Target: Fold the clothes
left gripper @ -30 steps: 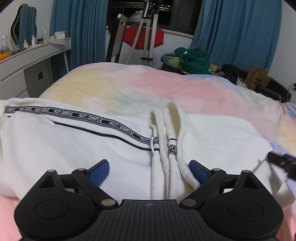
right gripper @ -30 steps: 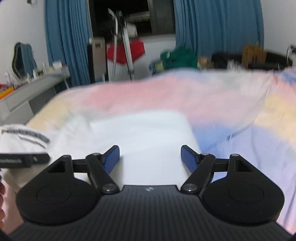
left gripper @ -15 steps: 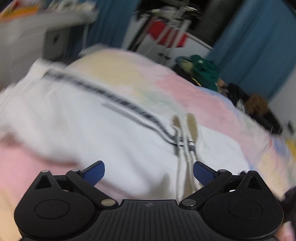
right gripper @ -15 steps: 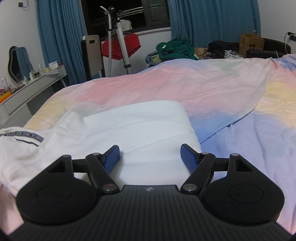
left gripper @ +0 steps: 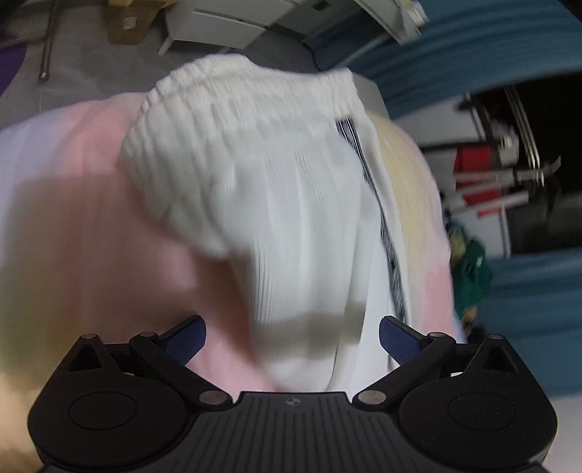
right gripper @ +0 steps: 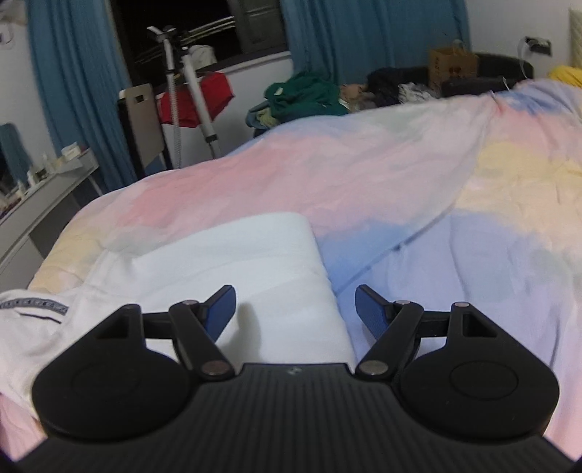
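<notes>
White trousers with a black lettered side stripe lie on the pastel bed. In the blurred left wrist view their ribbed elastic waistband (left gripper: 251,98) is at the top and the legs (left gripper: 309,247) run down toward my left gripper (left gripper: 293,336), which is open and empty above the cloth. In the right wrist view the folded end of the trousers (right gripper: 254,262) lies under my right gripper (right gripper: 295,309), which is open and empty, its left finger above the cloth and its right finger above the sheet.
The bed sheet (right gripper: 418,174) stretches far and right. Beyond the bed edge are a pile of green clothes (right gripper: 305,96), a garment steamer stand (right gripper: 189,91), a grey dresser (right gripper: 40,203) at the left and blue curtains (right gripper: 363,32).
My left gripper has swung and rolled to the left, from the trouser cuffs to the waistband end. My right gripper has shifted a little to the right; the trousers lie as before.
</notes>
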Demonstrator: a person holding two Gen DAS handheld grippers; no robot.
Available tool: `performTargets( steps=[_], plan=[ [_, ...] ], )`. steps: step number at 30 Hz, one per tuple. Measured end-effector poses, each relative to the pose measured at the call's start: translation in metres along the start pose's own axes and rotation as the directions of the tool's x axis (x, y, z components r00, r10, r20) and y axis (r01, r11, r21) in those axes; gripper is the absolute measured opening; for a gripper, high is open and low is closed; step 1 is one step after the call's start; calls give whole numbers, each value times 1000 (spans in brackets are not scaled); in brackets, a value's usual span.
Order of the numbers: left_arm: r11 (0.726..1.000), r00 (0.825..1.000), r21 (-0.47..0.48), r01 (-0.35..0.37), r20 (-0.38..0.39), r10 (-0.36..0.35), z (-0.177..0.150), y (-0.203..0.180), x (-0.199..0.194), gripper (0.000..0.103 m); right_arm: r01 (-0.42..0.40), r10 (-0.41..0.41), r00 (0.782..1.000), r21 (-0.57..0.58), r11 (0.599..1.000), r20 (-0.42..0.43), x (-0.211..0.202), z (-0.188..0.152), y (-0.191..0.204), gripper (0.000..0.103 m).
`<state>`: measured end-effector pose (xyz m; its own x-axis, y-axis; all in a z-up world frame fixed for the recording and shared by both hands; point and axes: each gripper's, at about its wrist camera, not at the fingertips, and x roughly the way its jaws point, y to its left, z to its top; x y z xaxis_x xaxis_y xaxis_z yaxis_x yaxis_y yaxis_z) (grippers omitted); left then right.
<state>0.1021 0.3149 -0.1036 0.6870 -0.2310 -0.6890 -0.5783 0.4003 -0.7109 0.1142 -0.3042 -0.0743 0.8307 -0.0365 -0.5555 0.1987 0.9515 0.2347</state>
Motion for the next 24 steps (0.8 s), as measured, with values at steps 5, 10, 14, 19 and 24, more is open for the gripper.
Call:
performTargets(
  steps=[5, 10, 14, 19, 24],
  plan=[
    [1000, 994, -1, -15, 104, 15, 10, -6, 3, 89, -60, 61, 998, -64, 996, 19, -5, 10, 17, 74],
    [992, 980, 110, -64, 197, 41, 1, -31, -3, 61, -74, 67, 996, -154, 985, -52, 15, -2, 31, 74],
    [975, 961, 194, -109, 272, 54, -5, -52, -8, 41, -41, 21, 995, -219, 975, -96, 38, -16, 34, 75],
    [939, 928, 297, -175, 368, 57, -15, -80, -13, 24, -46, 30, 996, -189, 981, -87, 37, -12, 32, 75],
    [834, 855, 482, -267, 518, -25, -69, -143, -30, 18, -38, 34, 998, -79, 996, -50, 18, -1, 14, 74]
  ],
)
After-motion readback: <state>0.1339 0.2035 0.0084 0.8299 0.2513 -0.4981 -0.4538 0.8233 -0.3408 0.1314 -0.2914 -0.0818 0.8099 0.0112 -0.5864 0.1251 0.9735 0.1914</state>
